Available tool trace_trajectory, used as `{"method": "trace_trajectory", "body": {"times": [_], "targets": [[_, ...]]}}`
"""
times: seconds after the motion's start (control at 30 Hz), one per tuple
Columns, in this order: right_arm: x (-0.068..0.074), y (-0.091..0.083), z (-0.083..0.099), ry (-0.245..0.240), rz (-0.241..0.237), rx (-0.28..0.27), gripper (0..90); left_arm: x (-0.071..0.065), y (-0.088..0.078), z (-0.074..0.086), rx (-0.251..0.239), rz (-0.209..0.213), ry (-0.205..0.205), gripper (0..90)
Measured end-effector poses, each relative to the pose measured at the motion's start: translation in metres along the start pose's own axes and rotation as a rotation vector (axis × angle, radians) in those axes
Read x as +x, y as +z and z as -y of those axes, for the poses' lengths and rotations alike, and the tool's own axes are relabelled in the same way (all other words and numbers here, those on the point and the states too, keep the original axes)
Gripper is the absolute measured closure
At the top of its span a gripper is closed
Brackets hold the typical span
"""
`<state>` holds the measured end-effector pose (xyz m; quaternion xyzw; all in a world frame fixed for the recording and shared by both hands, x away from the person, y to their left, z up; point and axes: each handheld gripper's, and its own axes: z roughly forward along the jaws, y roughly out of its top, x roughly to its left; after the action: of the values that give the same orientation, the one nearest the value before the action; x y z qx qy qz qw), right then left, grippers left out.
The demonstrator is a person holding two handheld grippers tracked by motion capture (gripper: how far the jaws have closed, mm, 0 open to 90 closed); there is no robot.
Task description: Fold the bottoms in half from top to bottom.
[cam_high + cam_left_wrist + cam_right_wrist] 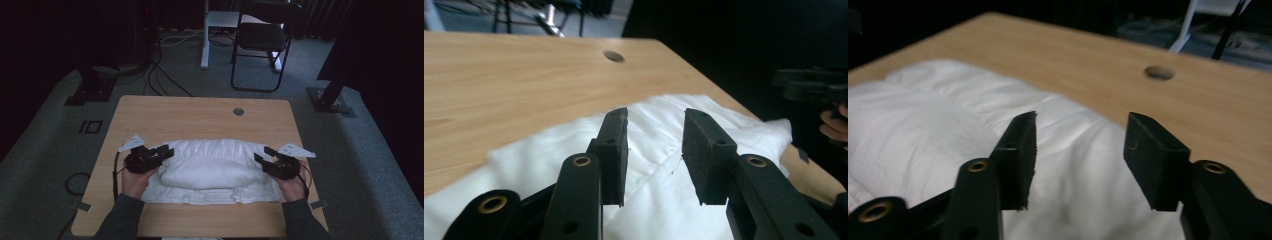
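A white folded cloth (210,170) lies bunched on the near half of the wooden table (200,112). My left gripper (167,151) is at the cloth's left end and stands open. In the left gripper view its jaws (656,116) hover just over the white fabric (534,160) with nothing between them. At the cloth's right end my right gripper (262,154) is open too. In the right gripper view its jaws (1083,120) are spread above the cloth (913,130) without pinching it. The right gripper (814,85) and the hand holding it also appear far off in the left gripper view.
A round cable hole (238,111) sits near the table's far edge, with bare wood between it and the cloth. Beyond the table stand a dark chair (260,40) and a white desk leg (204,35). Cables lie on the grey carpet.
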<state>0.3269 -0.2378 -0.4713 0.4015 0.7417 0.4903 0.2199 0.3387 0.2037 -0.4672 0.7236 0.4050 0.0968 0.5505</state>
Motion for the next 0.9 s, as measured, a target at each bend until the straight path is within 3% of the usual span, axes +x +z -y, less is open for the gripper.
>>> {"method": "trace_trajectory", "body": {"times": [0.1,0.2,0.27,0.4,0.53,0.6,0.8,0.9], "targets": [[0.012,0.024,0.004,-0.013,0.002,0.073,49.7,-0.005,0.021,0.007,0.063,0.008,0.001,63.3],[0.023,0.037,0.016,-0.029,0.002,0.14,50.7,-0.013,0.035,0.021,0.134,0.019,0.013,63.5],[0.028,0.037,0.025,-0.046,0.022,0.164,51.2,-0.019,0.039,0.032,0.183,0.014,0.032,63.5],[0.032,0.025,0.04,-0.038,0.043,0.172,52.2,-0.026,0.036,0.056,0.243,-0.002,0.045,64.0],[0.032,0.018,0.053,-0.025,0.025,0.2,52.2,-0.027,0.028,0.072,0.269,-0.018,0.038,64.2],[0.034,0.022,0.069,-0.022,0.006,0.249,51.9,-0.026,0.026,0.085,0.296,-0.043,0.052,64.5],[0.037,0.042,0.075,-0.056,0.013,0.299,51.5,-0.024,0.036,0.091,0.296,-0.08,0.063,66.8],[0.033,0.048,0.074,-0.065,0.011,0.29,51.5,-0.021,0.041,0.089,0.289,-0.1,0.064,66.9]]}}
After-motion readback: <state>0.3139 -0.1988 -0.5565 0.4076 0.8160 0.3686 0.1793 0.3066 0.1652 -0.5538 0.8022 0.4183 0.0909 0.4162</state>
